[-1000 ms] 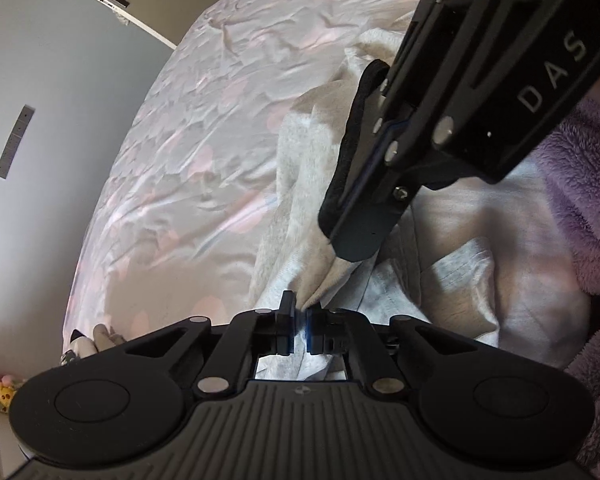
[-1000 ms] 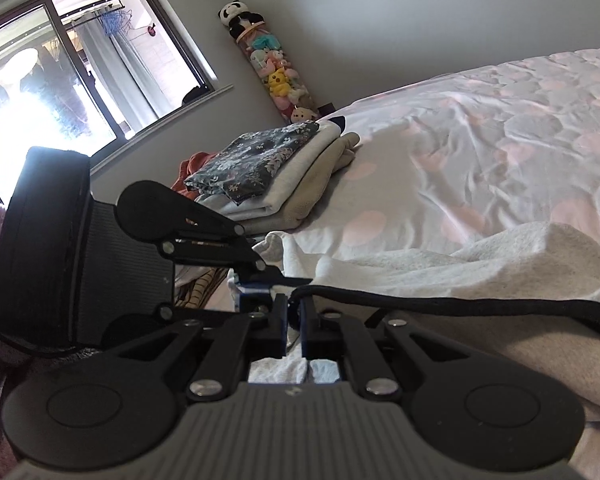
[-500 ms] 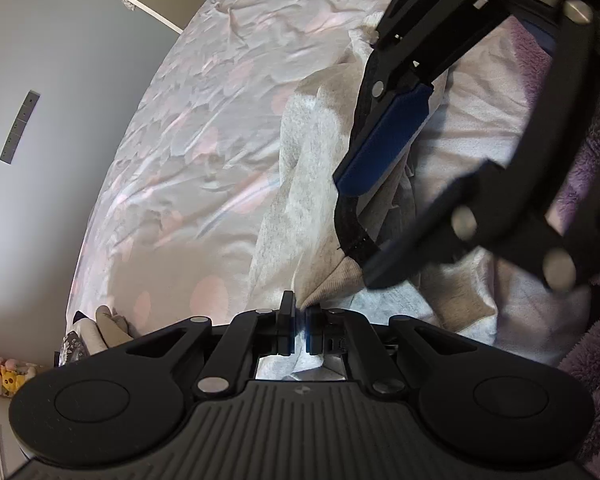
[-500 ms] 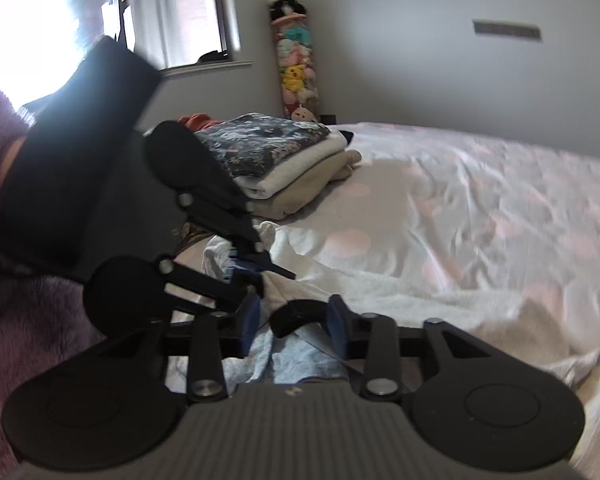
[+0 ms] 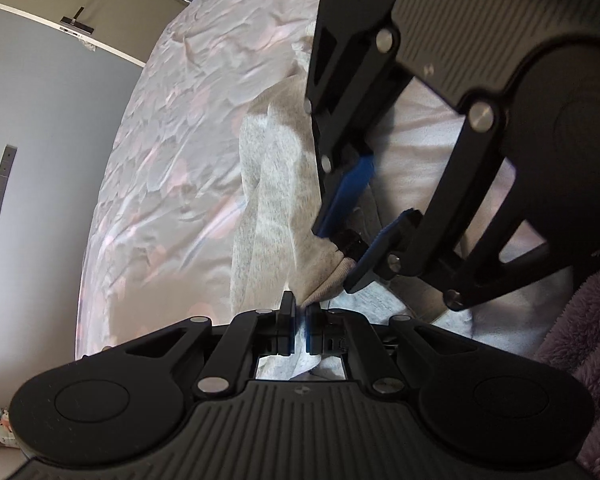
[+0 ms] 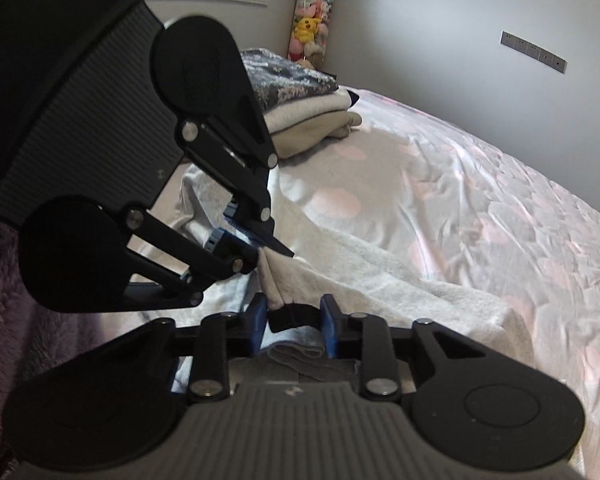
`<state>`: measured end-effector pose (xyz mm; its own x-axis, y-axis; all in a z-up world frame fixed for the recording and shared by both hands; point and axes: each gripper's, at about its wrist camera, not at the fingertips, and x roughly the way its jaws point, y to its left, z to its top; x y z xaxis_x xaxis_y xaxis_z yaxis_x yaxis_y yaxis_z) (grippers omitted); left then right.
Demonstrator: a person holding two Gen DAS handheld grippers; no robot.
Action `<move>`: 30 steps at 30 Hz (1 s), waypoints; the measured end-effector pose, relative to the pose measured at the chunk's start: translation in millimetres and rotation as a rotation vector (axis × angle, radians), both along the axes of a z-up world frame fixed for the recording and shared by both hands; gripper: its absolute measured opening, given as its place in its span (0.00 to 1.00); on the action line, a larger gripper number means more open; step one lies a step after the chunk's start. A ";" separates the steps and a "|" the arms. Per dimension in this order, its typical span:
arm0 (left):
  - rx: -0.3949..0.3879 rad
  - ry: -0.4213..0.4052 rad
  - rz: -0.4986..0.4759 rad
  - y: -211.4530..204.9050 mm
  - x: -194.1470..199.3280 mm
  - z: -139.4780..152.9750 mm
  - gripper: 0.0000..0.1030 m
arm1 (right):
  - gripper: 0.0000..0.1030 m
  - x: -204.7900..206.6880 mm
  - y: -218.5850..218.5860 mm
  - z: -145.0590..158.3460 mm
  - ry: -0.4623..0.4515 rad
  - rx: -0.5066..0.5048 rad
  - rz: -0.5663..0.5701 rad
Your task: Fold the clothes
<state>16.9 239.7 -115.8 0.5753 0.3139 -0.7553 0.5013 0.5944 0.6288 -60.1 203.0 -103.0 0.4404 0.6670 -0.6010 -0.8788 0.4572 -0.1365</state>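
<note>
While the left gripper (image 5: 299, 330) stays out of nothing and simply clamps, its two blue-faced pads sit pressed together on a pinch of the beige garment (image 5: 272, 200), at a corner of the cloth near the hem. Garment lies crumpled along the near edge of the bed (image 6: 480, 208), on a pale cover with pink spots; a fold of it rises from the bed up to the clamped pads. Black trim band (image 6: 294, 317) runs along the garment's edge. Right gripper (image 6: 293, 330) sits just beside the left one, jaws part open and closing, with the black band lying across the gap between the blue pads; pads not yet seen pressing on it from the right wrist view. From the left wrist view the right gripper comes in from the upper right, blue pads either side of the same dark band. Lighter grey cloth shows under both grippers. Stack of folded clothes (image 6: 312, 108) rests at the far corner of the bed, patterned dark piece on top, cream and tan beneath. Tall clear tube of soft toys (image 6: 310, 28) stands against the wall behind the stack. Purple fleece sleeve (image 5: 580, 340) at the right edge of the left view.
</note>
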 end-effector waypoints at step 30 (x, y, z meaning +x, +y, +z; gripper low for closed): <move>-0.016 -0.035 0.130 15.4 5.9 -11.2 0.21 | 0.13 -12.6 -6.1 2.9 -0.162 -0.058 -0.081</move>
